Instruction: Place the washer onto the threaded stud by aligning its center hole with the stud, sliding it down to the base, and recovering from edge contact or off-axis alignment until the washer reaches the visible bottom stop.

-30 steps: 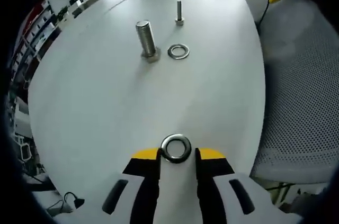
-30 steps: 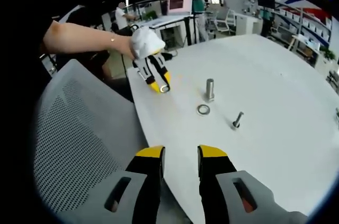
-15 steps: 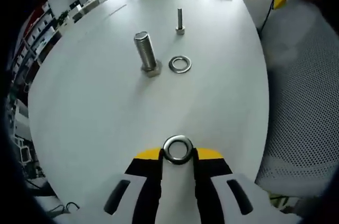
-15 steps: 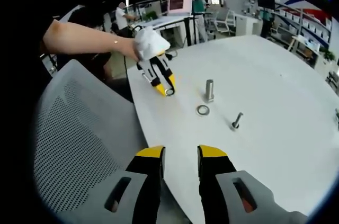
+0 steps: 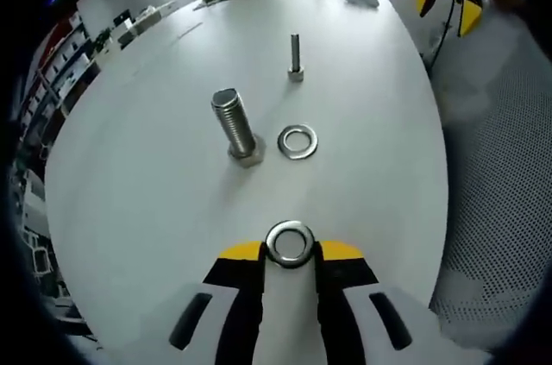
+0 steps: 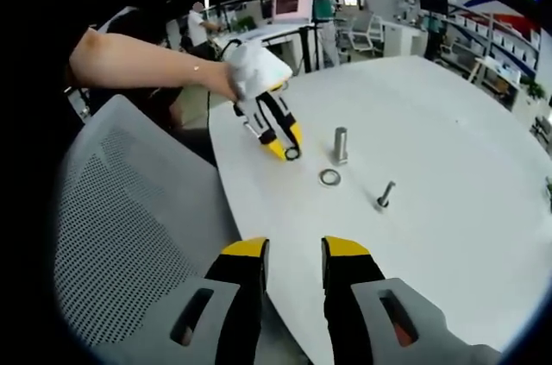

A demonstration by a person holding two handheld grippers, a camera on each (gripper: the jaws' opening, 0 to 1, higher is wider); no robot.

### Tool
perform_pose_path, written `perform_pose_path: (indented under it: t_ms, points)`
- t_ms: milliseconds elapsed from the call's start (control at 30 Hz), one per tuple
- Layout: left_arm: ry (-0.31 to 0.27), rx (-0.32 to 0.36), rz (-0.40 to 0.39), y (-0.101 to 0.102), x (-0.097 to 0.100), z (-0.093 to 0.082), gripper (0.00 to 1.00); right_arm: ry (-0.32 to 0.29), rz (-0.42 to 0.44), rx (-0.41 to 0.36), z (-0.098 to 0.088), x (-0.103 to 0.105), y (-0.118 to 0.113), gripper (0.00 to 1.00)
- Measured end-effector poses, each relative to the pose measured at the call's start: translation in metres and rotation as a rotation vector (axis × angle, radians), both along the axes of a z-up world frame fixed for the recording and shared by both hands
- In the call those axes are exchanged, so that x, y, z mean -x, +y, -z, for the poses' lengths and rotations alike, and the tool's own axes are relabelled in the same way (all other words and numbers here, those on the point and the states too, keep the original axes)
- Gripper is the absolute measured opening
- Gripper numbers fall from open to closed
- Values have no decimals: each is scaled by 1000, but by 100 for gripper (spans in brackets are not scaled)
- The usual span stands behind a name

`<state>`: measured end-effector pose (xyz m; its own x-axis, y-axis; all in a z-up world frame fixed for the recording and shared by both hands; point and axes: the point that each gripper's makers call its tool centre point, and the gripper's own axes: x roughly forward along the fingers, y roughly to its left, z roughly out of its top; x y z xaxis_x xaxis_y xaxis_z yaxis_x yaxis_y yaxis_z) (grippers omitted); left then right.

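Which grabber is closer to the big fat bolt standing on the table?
Left. The left gripper, holding a washer, is just beside the big bolt in the right gripper view. The right gripper is back at the table edge, farther away.

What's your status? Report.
Left gripper shut on washer, short of large stud. Right gripper open, idle off table edge. Second washer lies beside stud; path clear.

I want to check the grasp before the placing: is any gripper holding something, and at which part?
The left gripper holds a washer by two opposite sides of its rim, the hole left free. The right gripper holds nothing; its jaws stand open.
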<state>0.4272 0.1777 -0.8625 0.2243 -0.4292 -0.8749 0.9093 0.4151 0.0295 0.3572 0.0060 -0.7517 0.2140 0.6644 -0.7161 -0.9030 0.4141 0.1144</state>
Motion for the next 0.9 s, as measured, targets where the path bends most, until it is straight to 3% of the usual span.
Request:
perform_pose_path:
  t_ms: [567,633,700,800,900]
  points:
    - [-46,13,39,-15,-11,-21,21,2,1,3,0,0,-1,26]
    - [-57,21,41,-18,-13,-25,16,2,1,3,0,0,-1,26]
    - [-64,20,48,-19,-15,-30,4,2,1,2,0,0,0,26]
    - [-59,9,38,-16,-18,-25,10,3,-2,3,0,0,0,26]
    - [-56,-4,44,-14,-16,-23,9,4,-3,4,0,0,0,26]
